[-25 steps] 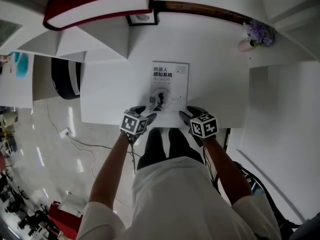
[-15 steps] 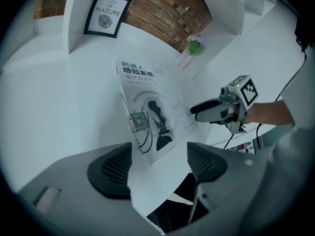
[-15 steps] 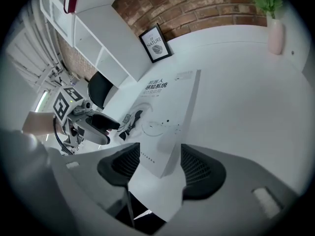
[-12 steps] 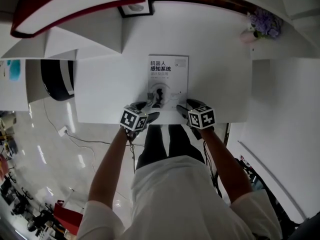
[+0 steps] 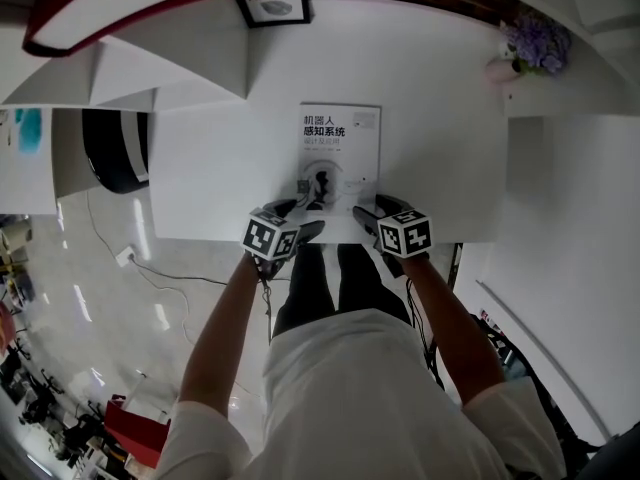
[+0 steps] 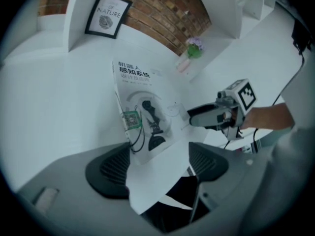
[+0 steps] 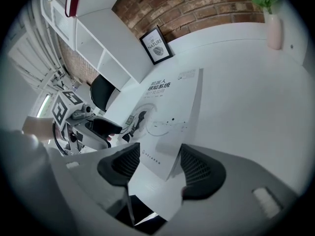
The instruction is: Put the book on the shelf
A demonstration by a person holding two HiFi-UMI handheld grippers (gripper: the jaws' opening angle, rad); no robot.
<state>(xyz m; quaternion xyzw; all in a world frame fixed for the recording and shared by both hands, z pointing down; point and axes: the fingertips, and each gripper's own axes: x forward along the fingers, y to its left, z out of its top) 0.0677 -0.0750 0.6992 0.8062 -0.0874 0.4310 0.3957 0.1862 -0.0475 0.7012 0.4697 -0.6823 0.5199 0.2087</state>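
A white book [image 5: 340, 158] with black print lies flat on the white table [image 5: 220, 168], its near edge at the table's front edge. My left gripper [image 5: 297, 218] is at the book's near left corner. In the left gripper view the book [image 6: 142, 112] has that corner between the jaws of this gripper [image 6: 160, 163], which have just been opening wide; the pads do not press it. My right gripper [image 5: 375, 210] straddles the near right corner. In its own view the book [image 7: 167, 117] has that corner between the jaws of this gripper [image 7: 160, 168], which have just opened partway.
A framed picture [image 5: 272, 0] leans against the brick wall at the table's back. A vase of purple flowers [image 5: 525, 53] stands at the back right. White shelf compartments [image 5: 170, 68] rise at the back left. A black round seat [image 5: 115, 153] sits left of the table.
Both grippers have sunk a little onto the book's near corners. The left jaws have spread wider and the right jaws have parted somewhat. The book has not moved.
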